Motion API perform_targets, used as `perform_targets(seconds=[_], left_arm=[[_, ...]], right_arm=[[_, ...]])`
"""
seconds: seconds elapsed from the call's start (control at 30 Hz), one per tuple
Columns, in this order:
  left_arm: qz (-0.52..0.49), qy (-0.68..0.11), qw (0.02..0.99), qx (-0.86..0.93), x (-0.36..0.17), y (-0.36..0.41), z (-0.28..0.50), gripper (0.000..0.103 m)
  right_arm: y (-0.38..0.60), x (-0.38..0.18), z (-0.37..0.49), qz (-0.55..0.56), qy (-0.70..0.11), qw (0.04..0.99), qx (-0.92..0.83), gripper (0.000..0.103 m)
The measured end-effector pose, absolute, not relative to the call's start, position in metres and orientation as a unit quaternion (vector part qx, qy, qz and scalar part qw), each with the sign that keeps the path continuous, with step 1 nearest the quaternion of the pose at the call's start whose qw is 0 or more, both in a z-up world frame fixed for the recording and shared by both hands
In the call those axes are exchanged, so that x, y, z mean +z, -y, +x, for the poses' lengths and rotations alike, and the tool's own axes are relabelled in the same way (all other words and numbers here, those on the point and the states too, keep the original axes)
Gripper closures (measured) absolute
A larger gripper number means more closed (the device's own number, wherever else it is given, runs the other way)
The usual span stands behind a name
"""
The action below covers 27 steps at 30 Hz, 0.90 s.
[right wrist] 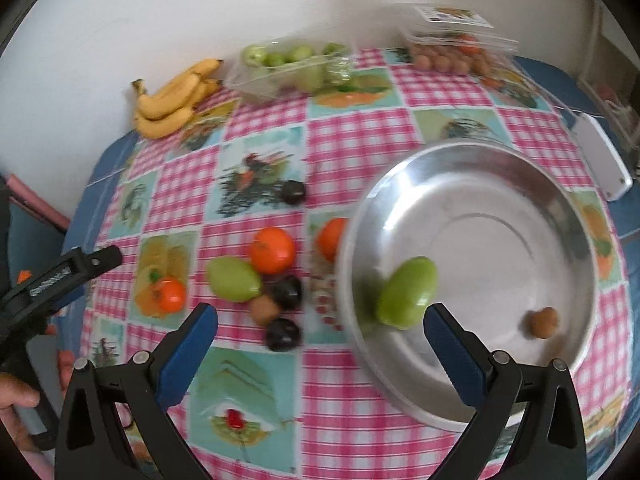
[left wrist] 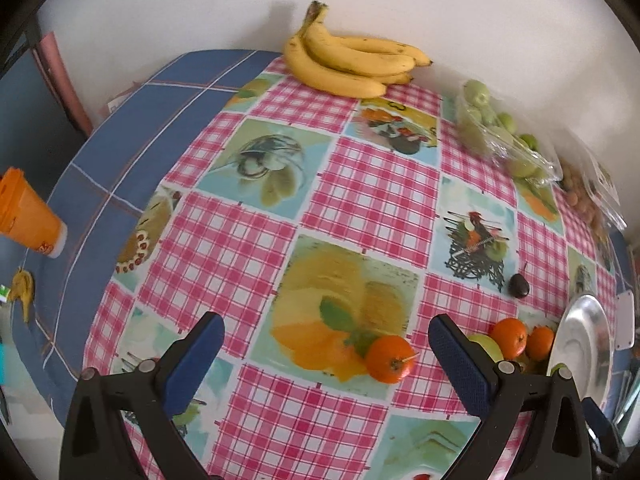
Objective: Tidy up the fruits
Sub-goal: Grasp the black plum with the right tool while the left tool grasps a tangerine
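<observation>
The green mango (right wrist: 408, 290) in the metal plate (right wrist: 500, 412) is where we start: it lies near the plate's left rim, just ahead of our right gripper (right wrist: 320, 326), whose fingers (right wrist: 450, 354) are spread wide and hold nothing. We judge it firm, smooth and fairly heavy, so it could roll on the slick metal; taking it across its narrow middle looks safest. Its long axis runs diagonally, one end up-right, the other down-left. A small brown fruit (right wrist: 542, 322) lies apart from it in the plate.

Left of the plate on the counter (right wrist: 360, 140), a second green mango (right wrist: 233, 279) lies with its long axis pointing left-right, touching an orange (right wrist: 273, 250). Dark plums (right wrist: 283, 334) nearby look softer and would bruise under a hard squeeze.

Our left gripper (left wrist: 326, 342) is also spread open and empty, with a lone orange (left wrist: 389, 359) between its fingers. Bananas (left wrist: 352, 60) lie against the wall.
</observation>
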<state>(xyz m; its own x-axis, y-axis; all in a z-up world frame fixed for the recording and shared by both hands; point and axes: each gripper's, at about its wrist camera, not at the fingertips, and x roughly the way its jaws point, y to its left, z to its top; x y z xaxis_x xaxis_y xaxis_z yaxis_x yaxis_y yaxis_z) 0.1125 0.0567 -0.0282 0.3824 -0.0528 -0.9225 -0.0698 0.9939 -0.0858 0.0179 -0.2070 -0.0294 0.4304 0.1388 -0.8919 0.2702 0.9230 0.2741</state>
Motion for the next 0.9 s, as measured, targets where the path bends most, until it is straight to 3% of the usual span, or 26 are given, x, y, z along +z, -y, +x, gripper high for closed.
perform_targets(seconds=[0.4, 0.9], left_arm=[[-0.068, -0.585, 0.807, -0.029, -0.040, -0.044, 0.110, 0.000], [-0.043, -0.633, 0.772, -0.045, -0.085, -0.023, 0.112, 0.005]], right_arm=[[0.173, -0.025, 0.025, 0.166, -0.533, 0.829, -0.003, 0.001], [0.150, -0.064, 0.035, 0.093, -0.587, 0.805, -0.004, 0.001]])
